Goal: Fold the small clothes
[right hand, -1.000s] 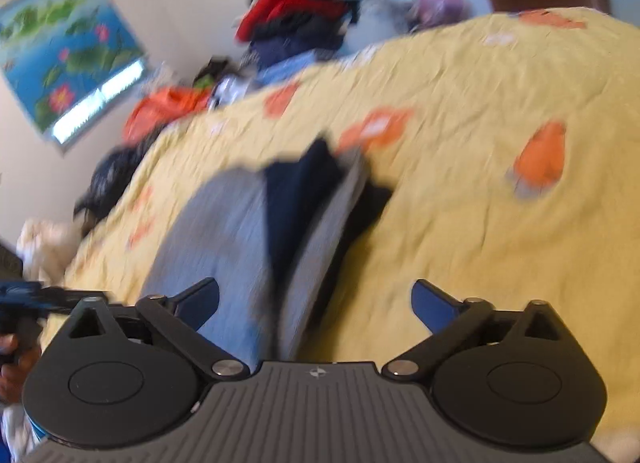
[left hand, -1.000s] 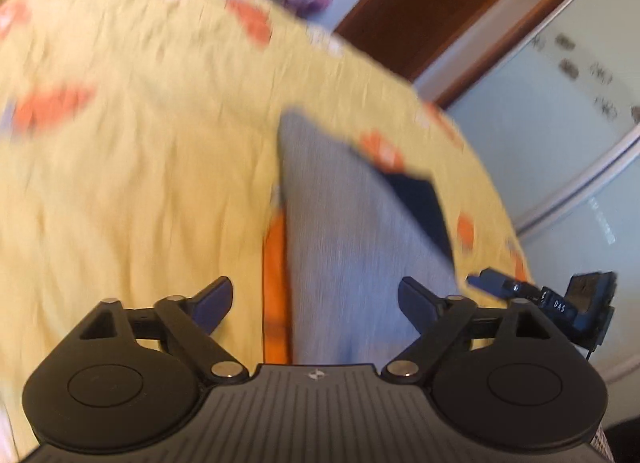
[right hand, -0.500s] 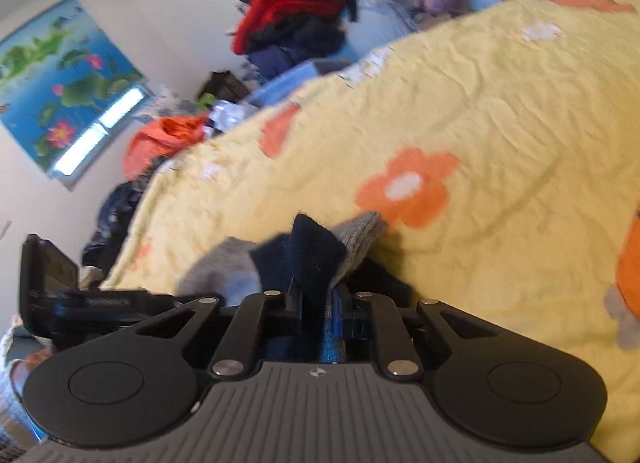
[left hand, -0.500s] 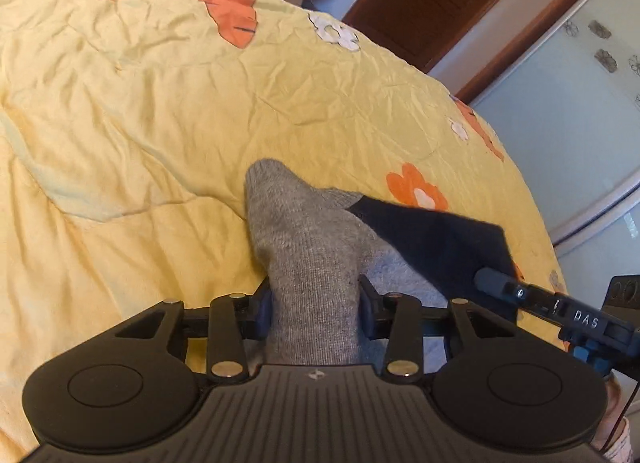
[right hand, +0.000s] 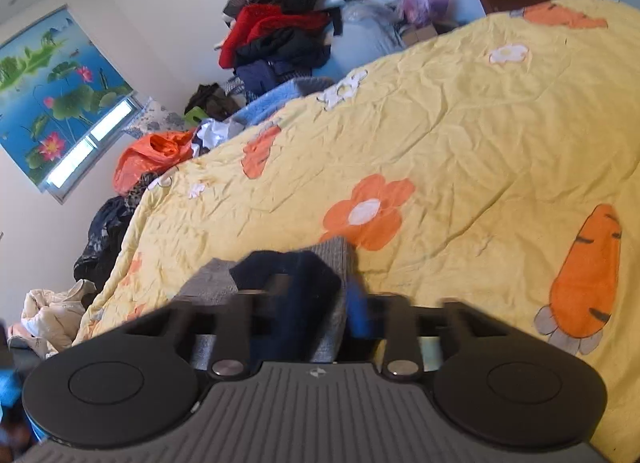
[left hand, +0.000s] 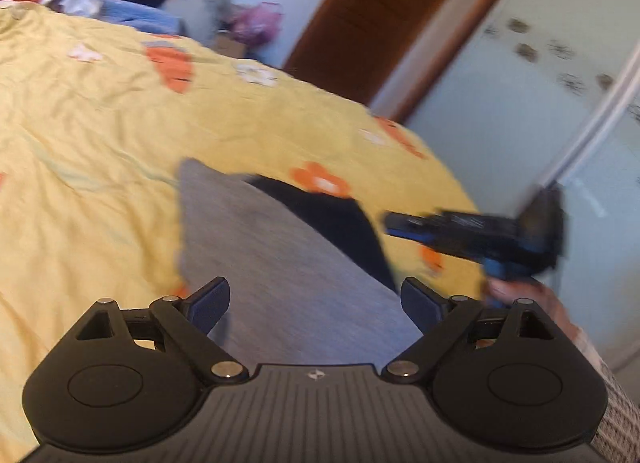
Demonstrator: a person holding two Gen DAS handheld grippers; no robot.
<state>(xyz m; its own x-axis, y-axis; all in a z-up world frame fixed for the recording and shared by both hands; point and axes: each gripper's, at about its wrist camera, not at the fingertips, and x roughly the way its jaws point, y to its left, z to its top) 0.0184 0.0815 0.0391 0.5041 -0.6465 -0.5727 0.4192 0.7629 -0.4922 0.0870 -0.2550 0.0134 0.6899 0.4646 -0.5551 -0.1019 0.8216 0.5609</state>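
A grey sock [left hand: 276, 255] with a dark navy cuff [left hand: 340, 219] lies on the yellow bed cover [left hand: 88, 143]. My left gripper [left hand: 316, 303] is open, its fingers either side of the grey sock's near end. My right gripper [right hand: 312, 315] is motion-blurred and stands mostly closed around the navy cuff [right hand: 292, 283] with grey sock fabric [right hand: 212, 283] beside it. The right gripper also shows in the left wrist view [left hand: 400, 223], at the cuff end of the sock.
The yellow bed cover [right hand: 460, 135] has orange flower and carrot prints. Piles of clothes [right hand: 288, 23] and an orange bag [right hand: 152, 155] sit beyond the bed's far edge. A wooden door [left hand: 384, 19] and a pale wardrobe [left hand: 520, 111] stand to the right.
My left gripper has opened and let go of the grey sock, which now lies flat. My right gripper stays at the navy cuff and is moving.
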